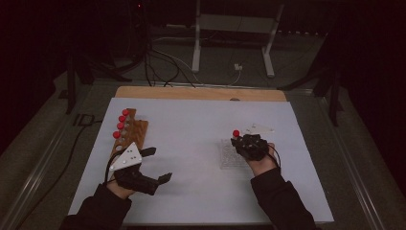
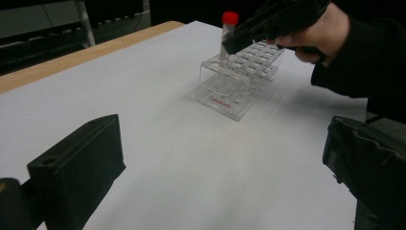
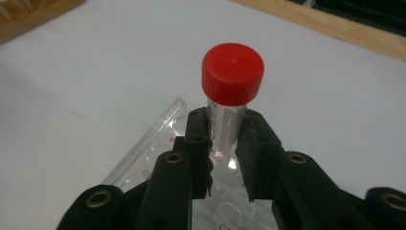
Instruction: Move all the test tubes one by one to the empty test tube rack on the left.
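We see one red-capped tube point(image 3: 225, 112) standing upright in a clear rack point(image 2: 239, 76) on the table point(image 1: 201, 124), its lower end hard to make out through the plastic. The right gripper point(image 3: 224, 143) has its jaws clenched on the tube just under the cap. The left gripper point(image 1: 155, 165) rests well apart, jaws released and empty. Beside it, a wooden rack point(image 1: 131, 132) holds four more red caps point(image 1: 121, 124); their tubes are hidden.

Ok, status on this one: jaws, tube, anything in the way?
Right gripper shut on red-capped tube, upright over clear rack. Left gripper open, idle near wooden rack. Nothing in the way.
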Tool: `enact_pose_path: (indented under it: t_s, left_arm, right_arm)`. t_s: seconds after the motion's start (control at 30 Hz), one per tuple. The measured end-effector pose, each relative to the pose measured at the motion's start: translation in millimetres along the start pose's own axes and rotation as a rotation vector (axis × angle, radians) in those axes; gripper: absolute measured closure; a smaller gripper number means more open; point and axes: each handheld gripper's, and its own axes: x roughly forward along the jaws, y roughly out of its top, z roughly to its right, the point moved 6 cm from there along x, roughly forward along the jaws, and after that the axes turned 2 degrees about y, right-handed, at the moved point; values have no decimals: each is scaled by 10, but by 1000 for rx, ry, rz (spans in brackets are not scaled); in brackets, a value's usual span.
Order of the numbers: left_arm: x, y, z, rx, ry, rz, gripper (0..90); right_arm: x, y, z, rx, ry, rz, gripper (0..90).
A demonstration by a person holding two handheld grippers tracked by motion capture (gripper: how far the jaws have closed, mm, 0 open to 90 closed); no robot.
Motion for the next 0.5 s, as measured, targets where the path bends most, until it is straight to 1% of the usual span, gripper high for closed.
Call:
enact_pose_path:
  t_s: [0.17, 0.37, 0.4, 0.5]
  left_arm:
    - [-7, 10, -6, -8, 1, 3, 10]
    - [-12, 15, -4, 0, 2, 1, 11]
    - [-15, 18, -2, -4, -4, 2, 11]
    - [-20, 26, 0, 2, 3, 0, 10]
  right_arm:
    - [-102, 63, -7, -9, 0, 21, 752]
    - [-221, 132, -17, -20, -5, 53, 752]
    - [-244, 145, -21, -26, -10, 59, 752]
    - [-327, 190, -27, -31, -12, 85, 752]
